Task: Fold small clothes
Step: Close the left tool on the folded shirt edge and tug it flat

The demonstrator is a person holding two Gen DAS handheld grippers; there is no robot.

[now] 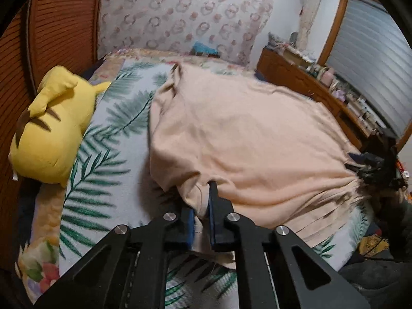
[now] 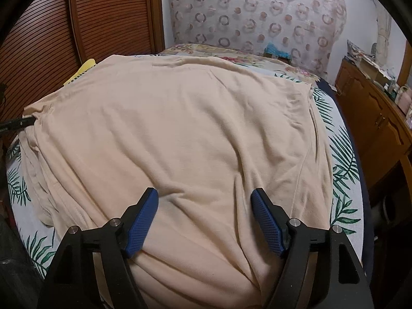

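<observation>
A pale peach garment (image 1: 244, 134) lies spread on a bed with a palm-leaf sheet (image 1: 116, 118). My left gripper (image 1: 206, 188) is shut on a fold at the garment's near left edge, cloth bunched between its blue pads. In the right wrist view the garment (image 2: 180, 118) fills the middle. My right gripper (image 2: 204, 195) is open just above the cloth near its front, with nothing between the fingers. The left gripper's tip (image 2: 23, 122) shows at the garment's far left edge. The right gripper (image 1: 378, 164) shows dark at the garment's right edge.
A yellow plush toy (image 1: 51, 128) lies at the bed's left by a slatted wooden door (image 1: 59, 25). A wooden dresser (image 2: 373, 113) with clutter stands to the right. A patterned cover (image 2: 257, 7) hangs behind the bed.
</observation>
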